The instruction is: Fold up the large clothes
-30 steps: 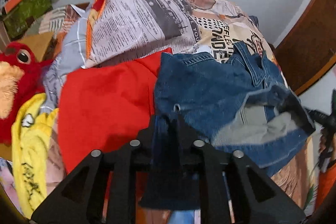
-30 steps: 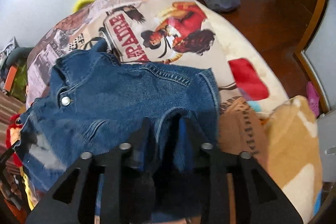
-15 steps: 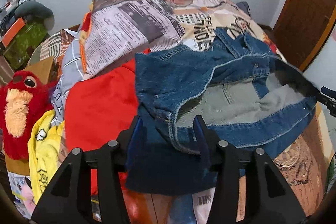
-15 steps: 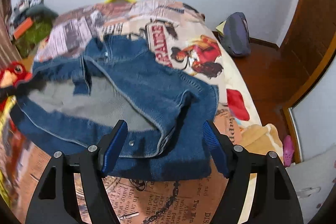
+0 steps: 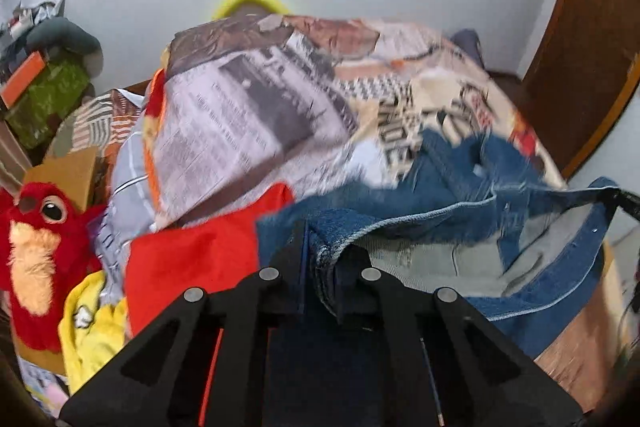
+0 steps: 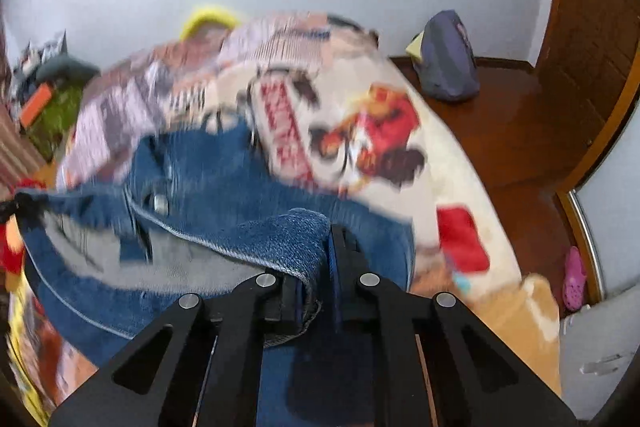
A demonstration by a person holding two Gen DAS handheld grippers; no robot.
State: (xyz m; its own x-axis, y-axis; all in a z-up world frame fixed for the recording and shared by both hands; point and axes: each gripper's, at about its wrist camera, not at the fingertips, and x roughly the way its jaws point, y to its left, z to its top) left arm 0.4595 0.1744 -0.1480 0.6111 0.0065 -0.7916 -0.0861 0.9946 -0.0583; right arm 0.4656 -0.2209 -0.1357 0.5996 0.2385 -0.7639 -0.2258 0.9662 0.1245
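A blue denim jacket [image 5: 472, 203] with a grey inside hangs stretched between my two grippers above the bed. My left gripper [image 5: 326, 259] is shut on one edge of the jacket. My right gripper [image 6: 316, 263] is shut on the opposite edge of the jacket [image 6: 224, 203]. A metal button [image 6: 161, 203] shows on the front. The rest of the jacket sags onto the printed bedspread [image 5: 256, 115]. Both views are blurred by motion.
A red garment [image 5: 192, 263] and a yellow garment [image 5: 88, 331] lie at the bed's left, beside a red plush toy [image 5: 32, 255]. A blue backpack [image 6: 448, 63] sits on the wooden floor [image 6: 520, 147]. A tan blanket [image 6: 516, 319] lies right.
Both grippers have closed on the jacket's edges and lifted it. The jacket has spread open, its grey inside showing. Both cameras have tilted upward.
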